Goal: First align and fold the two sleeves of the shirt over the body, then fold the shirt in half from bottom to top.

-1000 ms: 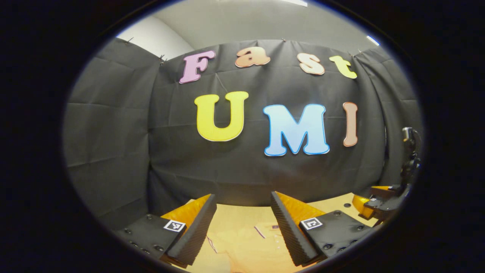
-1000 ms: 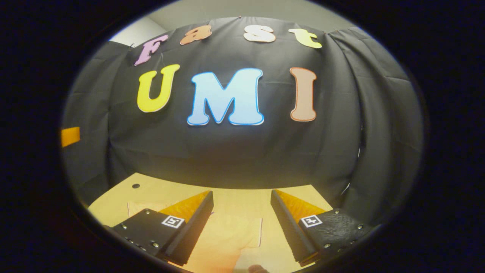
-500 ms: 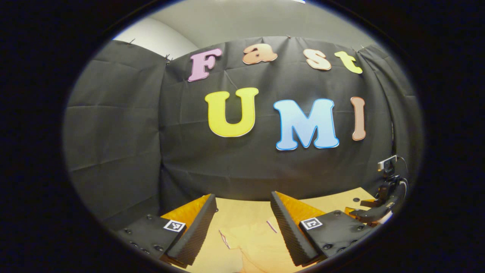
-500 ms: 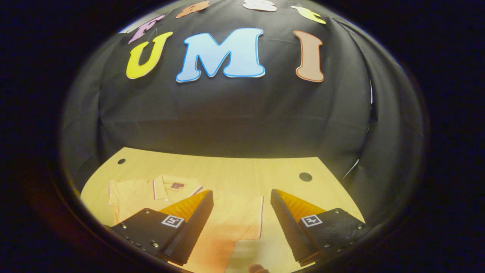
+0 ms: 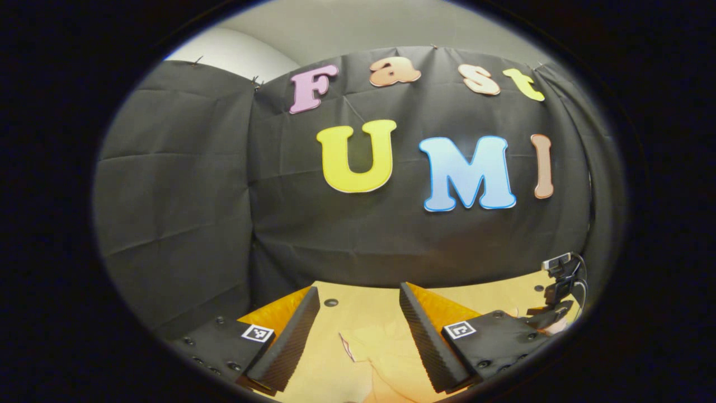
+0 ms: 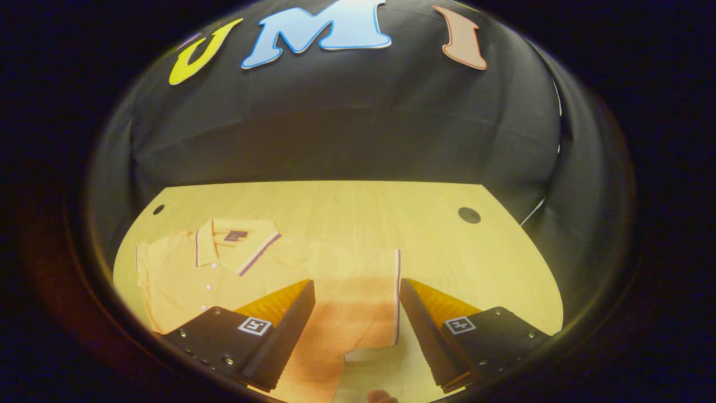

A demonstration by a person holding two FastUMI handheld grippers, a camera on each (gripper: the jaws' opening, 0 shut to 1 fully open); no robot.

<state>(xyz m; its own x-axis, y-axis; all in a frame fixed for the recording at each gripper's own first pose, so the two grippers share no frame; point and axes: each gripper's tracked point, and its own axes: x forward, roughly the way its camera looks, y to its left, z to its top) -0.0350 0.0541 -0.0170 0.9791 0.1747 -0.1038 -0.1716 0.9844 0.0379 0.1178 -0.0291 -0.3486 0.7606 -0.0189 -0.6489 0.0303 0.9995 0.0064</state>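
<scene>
Hovering over one shirt (image 6: 224, 268) on one table (image 6: 347, 212), your left gripper (image 5: 358, 336) and right gripper (image 6: 357, 330) both gape, fingers apart.

You work at a pale wooden table (image 6: 347, 207) with round holes (image 6: 469, 215), shut in by creased black cloth walls (image 5: 168, 196) beneath a grey ceiling (image 5: 363, 25).
</scene>
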